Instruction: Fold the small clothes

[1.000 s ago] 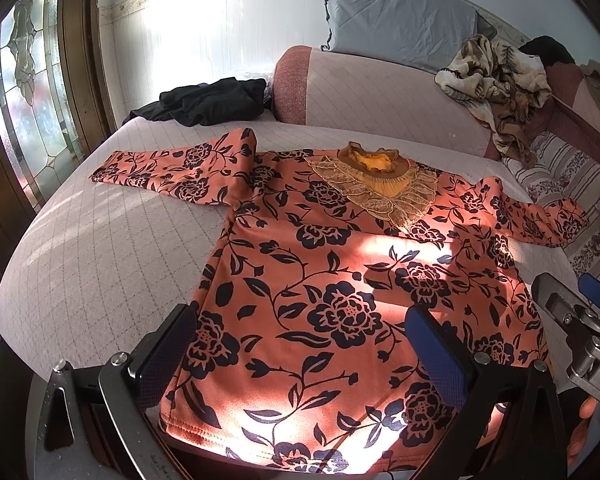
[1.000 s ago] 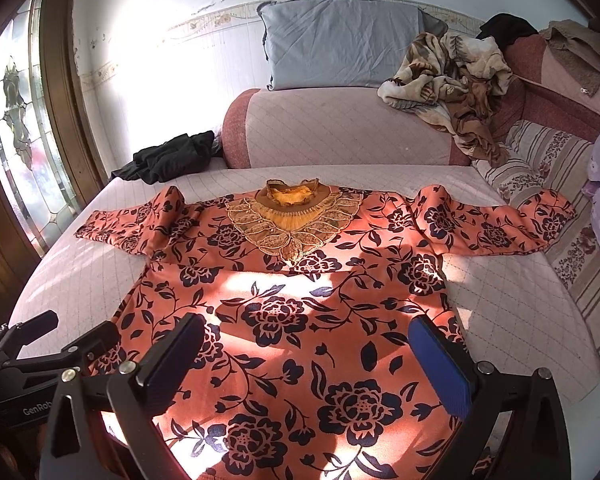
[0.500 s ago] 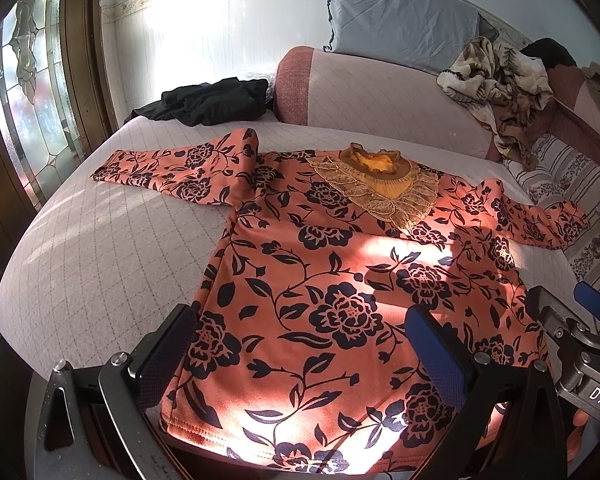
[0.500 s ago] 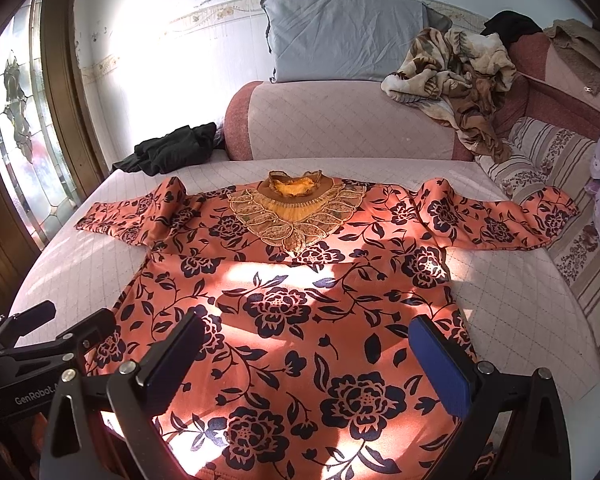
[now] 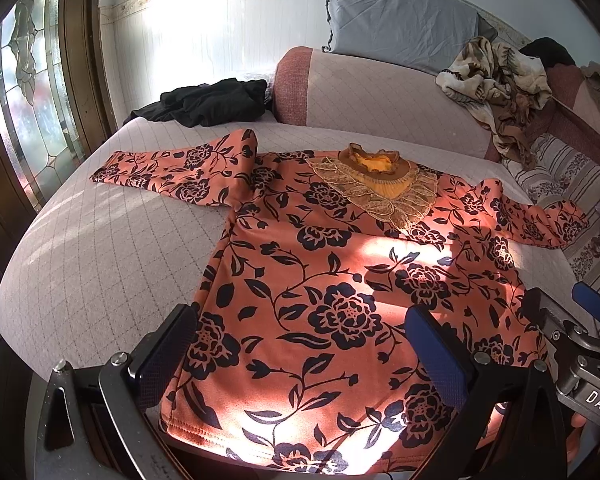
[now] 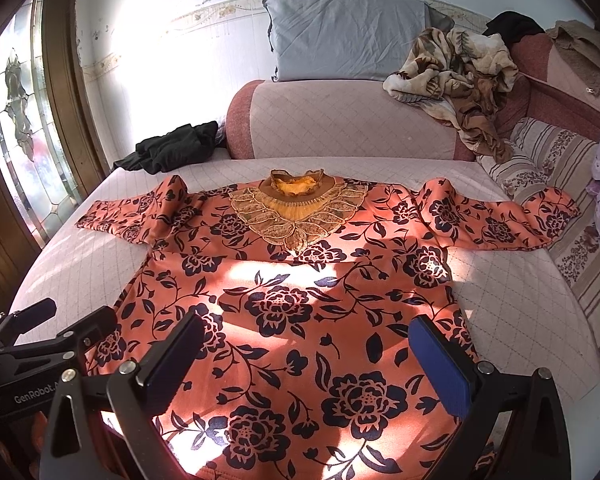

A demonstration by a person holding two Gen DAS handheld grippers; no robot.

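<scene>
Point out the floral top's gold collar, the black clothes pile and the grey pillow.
gold collar [image 6: 298, 184]: right wrist view, on the orange neck opening.
black clothes pile [image 5: 212, 102]: left wrist view, middle of the heap.
grey pillow [image 6: 348, 36]: right wrist view, centre of its face.

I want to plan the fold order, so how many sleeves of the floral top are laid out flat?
2. The left sleeve stretches toward the window side of the floral top; the right sleeve reaches onto the striped cushion. Neither is folded in yet.
</scene>
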